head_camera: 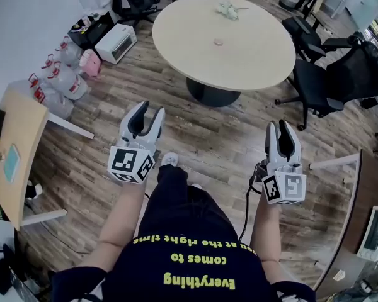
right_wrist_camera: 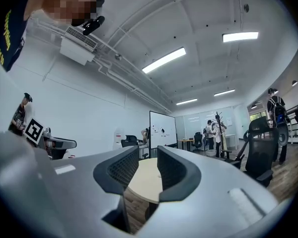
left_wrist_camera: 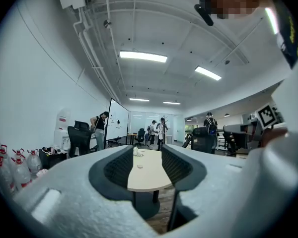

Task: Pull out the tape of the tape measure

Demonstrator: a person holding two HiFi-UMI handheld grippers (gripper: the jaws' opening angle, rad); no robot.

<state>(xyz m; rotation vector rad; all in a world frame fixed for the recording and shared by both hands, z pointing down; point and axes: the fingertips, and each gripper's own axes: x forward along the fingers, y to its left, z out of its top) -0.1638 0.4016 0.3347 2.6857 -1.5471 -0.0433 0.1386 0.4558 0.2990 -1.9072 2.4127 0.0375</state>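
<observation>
While standing well back from the round beige wooden tabletop (head_camera: 252, 49), holds the white left gripper (head_camera: 150, 109) and white right gripper (head_camera: 278, 126) level, jaws of both apart and empty. Cannot surely spot the tape measure; possibly the small pale disc (head_camera: 218, 41) near the tabletop's middle. Judged as not begun, with reaching, gripping and pulling left to do.

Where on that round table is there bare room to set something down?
Most of the round table is bare: the near half, this side of the small round object, and both flanks. Only the far rim holds a white crumpled thing. Water jugs crowd the floor leftward.
</observation>
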